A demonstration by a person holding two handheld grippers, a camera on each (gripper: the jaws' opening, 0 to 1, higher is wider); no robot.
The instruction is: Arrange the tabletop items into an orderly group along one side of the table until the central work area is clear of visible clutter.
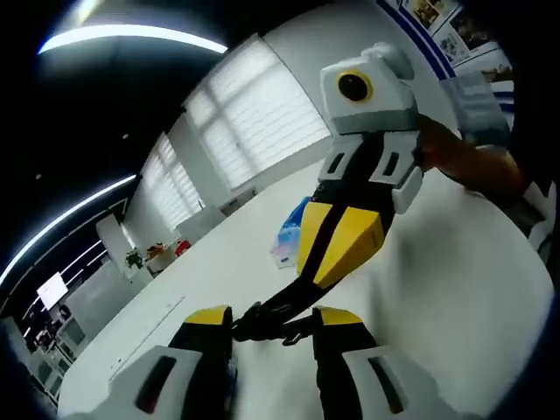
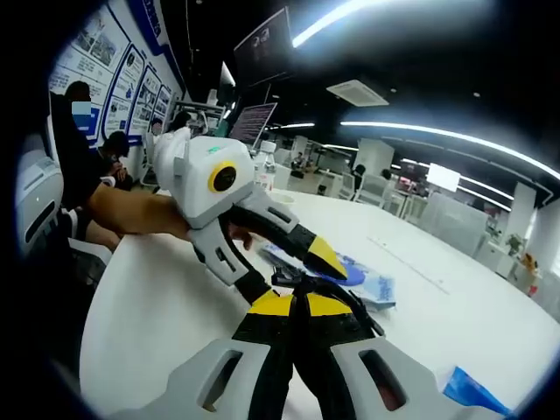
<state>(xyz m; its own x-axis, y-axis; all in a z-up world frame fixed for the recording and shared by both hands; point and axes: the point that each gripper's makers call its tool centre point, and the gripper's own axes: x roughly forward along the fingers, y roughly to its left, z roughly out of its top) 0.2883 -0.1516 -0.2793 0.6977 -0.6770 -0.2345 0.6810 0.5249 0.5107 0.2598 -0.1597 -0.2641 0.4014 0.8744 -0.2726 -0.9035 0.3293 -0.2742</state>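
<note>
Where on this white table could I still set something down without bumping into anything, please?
The table is bare between its near edge and the left gripper, and again beyond the blue-and-white packets toward the far edge. It is crowded where the right gripper and the left gripper meet beside those packets. Another blue item borders the near corner.

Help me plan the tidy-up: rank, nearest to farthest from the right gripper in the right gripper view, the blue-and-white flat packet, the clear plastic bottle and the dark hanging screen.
1. Blue-and-white flat packet: on the table, just beyond the right gripper.
2. Clear plastic bottle: near the table's far edge.
3. Dark hanging screen: overhead, beyond the table.
</note>
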